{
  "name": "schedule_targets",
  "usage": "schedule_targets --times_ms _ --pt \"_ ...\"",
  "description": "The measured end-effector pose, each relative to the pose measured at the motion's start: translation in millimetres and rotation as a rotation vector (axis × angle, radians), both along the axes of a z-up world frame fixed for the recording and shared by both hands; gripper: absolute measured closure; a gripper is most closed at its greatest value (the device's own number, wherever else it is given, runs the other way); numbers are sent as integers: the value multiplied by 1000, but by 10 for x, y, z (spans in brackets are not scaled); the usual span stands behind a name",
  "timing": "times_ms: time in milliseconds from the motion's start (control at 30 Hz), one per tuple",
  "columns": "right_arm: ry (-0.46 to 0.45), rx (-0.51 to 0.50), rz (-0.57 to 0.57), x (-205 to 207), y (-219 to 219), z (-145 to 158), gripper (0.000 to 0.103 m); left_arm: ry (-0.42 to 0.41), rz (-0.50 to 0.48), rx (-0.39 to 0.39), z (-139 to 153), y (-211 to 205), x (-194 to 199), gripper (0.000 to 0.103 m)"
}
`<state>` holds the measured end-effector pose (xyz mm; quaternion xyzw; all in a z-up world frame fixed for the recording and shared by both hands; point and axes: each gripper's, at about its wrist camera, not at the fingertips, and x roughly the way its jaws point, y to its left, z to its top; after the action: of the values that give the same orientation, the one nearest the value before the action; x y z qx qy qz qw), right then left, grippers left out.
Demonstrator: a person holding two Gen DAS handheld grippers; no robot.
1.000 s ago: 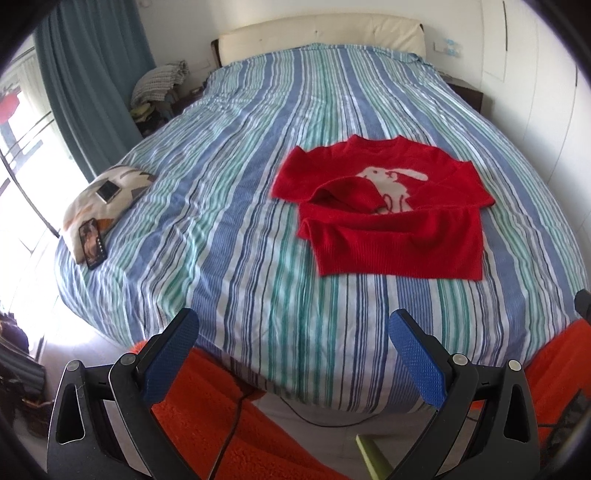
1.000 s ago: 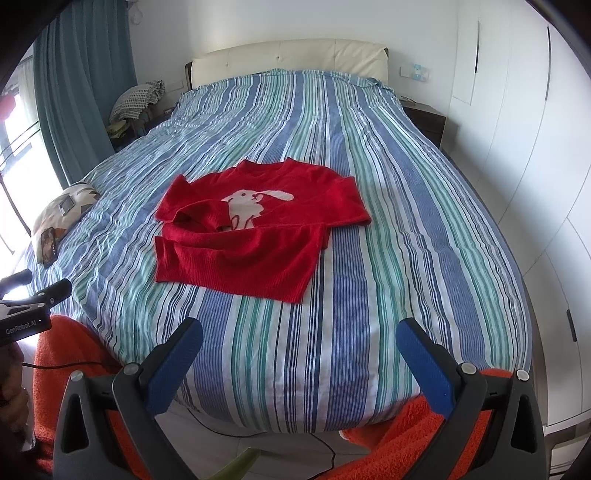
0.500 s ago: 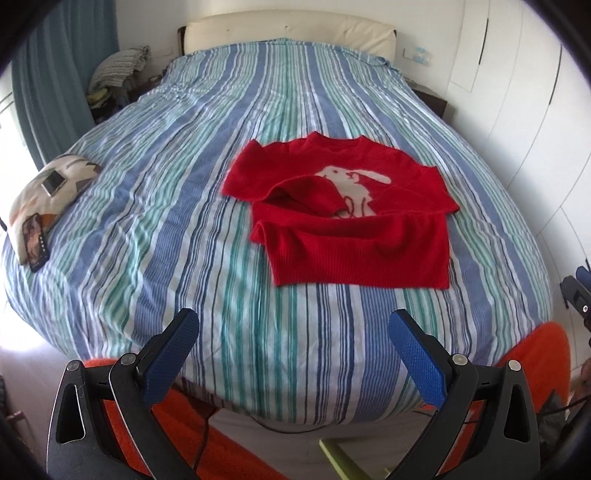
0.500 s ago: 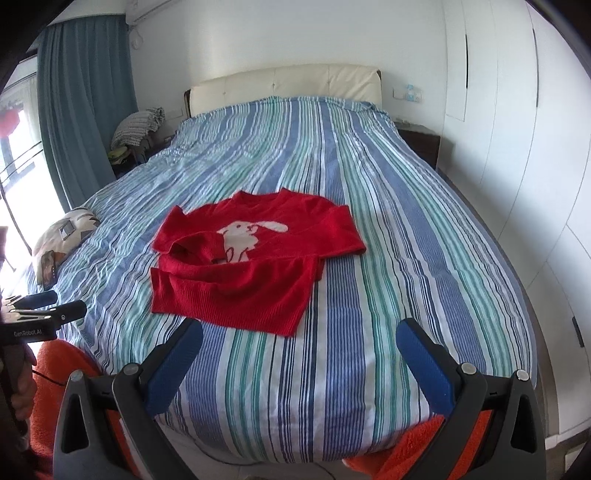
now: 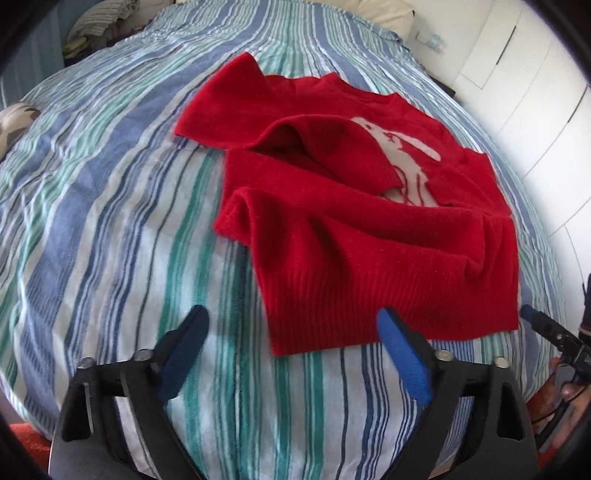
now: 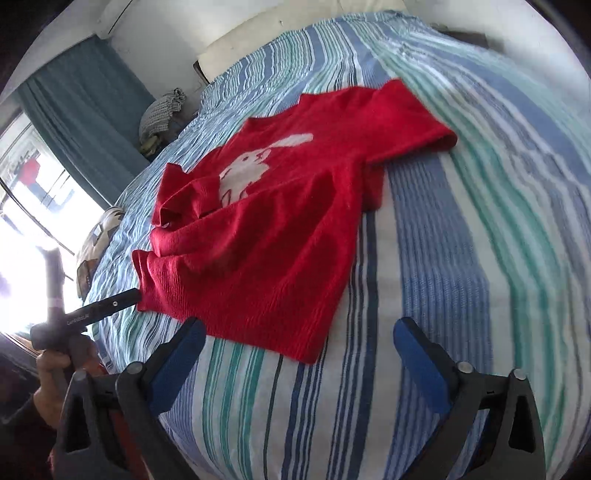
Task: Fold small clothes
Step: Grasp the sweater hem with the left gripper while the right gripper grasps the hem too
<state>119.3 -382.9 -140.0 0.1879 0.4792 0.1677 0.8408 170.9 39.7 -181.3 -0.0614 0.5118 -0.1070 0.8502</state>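
Observation:
A small red sweater with a white rabbit on the chest lies on the striped bed. Its left sleeve is folded in over the chest, and the hem faces me. My left gripper is open and empty, low over the bed just in front of the hem's left corner. In the right wrist view the sweater lies ahead and to the left. My right gripper is open and empty, just in front of the hem's right corner. The left gripper's finger shows at the sweater's far hem corner.
A patterned pillow lies at the bed's left edge. Teal curtains and a bright window stand to the left. White wardrobe doors stand to the right. A cream headboard is at the far end.
Both grippers have moved forward and down from beyond the foot of the bed to just over the mattress near the sweater's hem. Both stay open. The sweater has not moved.

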Motion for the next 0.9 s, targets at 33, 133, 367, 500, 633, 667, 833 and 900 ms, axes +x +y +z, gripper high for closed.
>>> schedule_targets --times_ms 33,133,367,500,633,667,833,900 --pt "19 38 13 31 31 -66 25 27 -20 -11 -51 -43 21 68" --pt "46 86 49 93 78 -158 79 47 -34 -42 -83 -56 15 96" --pt "64 103 80 -268 -42 351 97 51 -66 -136 400 333 -529 97" --pt "130 64 113 -523 -16 491 97 115 -101 -113 427 422 -862 98" --pt "244 7 59 -615 -8 193 98 163 -69 -30 215 395 -874 99" --pt "268 5 42 -628 -29 115 98 176 -52 -30 174 410 -884 99" --pt "285 -61 15 -604 -49 32 99 173 -41 34 105 334 -896 99" --pt "295 -89 13 -573 -30 -44 99 170 -45 82 34 273 -895 99"
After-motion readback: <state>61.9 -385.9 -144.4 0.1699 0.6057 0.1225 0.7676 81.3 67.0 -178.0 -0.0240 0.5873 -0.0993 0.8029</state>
